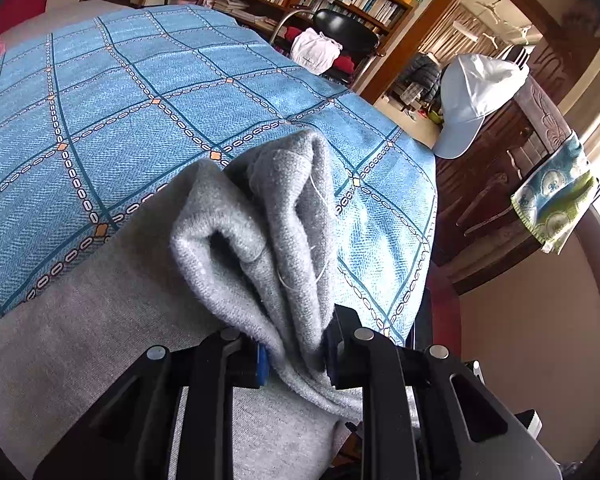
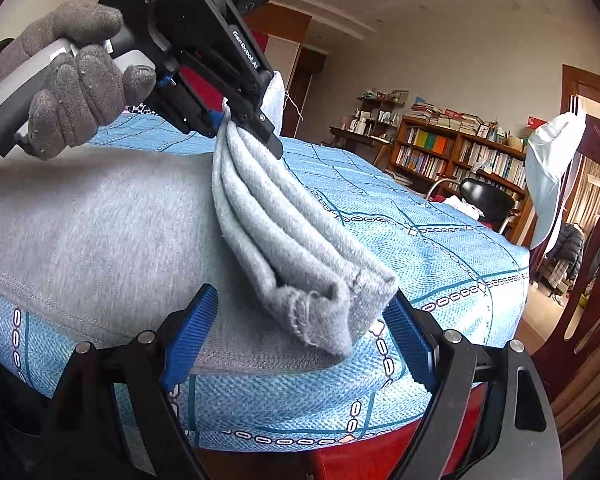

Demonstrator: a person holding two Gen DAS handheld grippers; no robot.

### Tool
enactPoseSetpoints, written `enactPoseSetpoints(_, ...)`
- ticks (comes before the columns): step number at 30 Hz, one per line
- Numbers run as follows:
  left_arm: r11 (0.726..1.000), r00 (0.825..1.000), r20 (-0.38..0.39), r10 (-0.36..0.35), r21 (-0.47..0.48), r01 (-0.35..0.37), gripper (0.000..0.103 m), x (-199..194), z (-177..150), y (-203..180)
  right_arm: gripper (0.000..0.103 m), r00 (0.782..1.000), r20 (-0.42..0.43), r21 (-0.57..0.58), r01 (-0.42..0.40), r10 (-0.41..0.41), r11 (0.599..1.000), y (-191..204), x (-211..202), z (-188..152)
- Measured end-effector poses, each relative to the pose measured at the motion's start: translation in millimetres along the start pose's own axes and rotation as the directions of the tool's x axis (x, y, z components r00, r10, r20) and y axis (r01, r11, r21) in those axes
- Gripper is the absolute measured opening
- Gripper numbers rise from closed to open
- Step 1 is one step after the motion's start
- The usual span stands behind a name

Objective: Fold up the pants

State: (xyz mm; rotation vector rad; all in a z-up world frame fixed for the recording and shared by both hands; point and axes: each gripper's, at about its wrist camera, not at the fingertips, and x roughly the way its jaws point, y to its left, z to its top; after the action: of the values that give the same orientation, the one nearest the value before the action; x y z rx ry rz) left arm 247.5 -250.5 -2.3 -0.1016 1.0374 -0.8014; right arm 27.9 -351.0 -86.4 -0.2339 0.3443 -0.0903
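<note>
The grey pants lie spread on the blue checked bedspread, near its corner. The left tongs are clenched on a bunched end of the cloth, lifting it off the bedspread in stacked folds. The right tongs sit wide apart around the other end of that bunch — released, gripping nothing. To my eye a fold is half carried. I'd close the right pair on all layers first, then move both ends together, level and taut, so the edges land square on the pants lying flat on the bedspread.
</note>
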Motion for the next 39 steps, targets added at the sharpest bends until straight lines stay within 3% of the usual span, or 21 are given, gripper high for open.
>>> enactPoseSetpoints(3,1.0,1.0,0.009,0.01,0.008,-0.011,0.02,-8.6,-2.3,-1.0,0.077,0.998,0.037,0.038,-0.043,0.042,0.998,-3.0,-3.9,8.4)
enactPoseSetpoints(5,1.0,1.0,0.017,0.021,0.013,-0.021,0.02,-14.1,-3.8,-1.0,0.042,0.997,0.042,0.053,-0.071,0.069,0.996,-4.8,-2.9,17.5)
enactPoseSetpoints(8,0.999,0.999,0.036,0.033,0.012,-0.034,0.02,-24.5,-4.6,-0.3,0.025,0.992,0.053,0.065,-0.117,0.113,0.991,-1.9,-7.6,29.7)
enactPoseSetpoints(15,0.998,0.993,0.101,0.054,0.03,-0.057,0.02,-69.6,-9.7,8.7,0.02,0.967,0.136,0.008,-0.218,0.215,0.976,31.6,-44.6,68.5)
enactPoseSetpoints(25,0.991,0.97,0.202,0.135,-0.012,-0.135,0.02,-149.4,-40.8,55.1,0.02,0.887,0.205,-0.094,-0.404,0.414,0.91,112.9,-72.9,116.6)
enactPoseSetpoints(32,0.982,0.953,0.241,0.182,-0.086,-0.166,0.02,-187.7,-77.1,95.5,0.02,0.825,0.159,-0.16,-0.521,0.543,0.839,176.0,-87.7,124.9)
enactPoseSetpoints(39,0.966,0.947,0.224,0.231,-0.167,-0.196,0.021,-200.9,-115.3,139.0,0.02,0.783,0.077,-0.213,-0.591,0.617,0.778,221.9,-86.3,120.6)
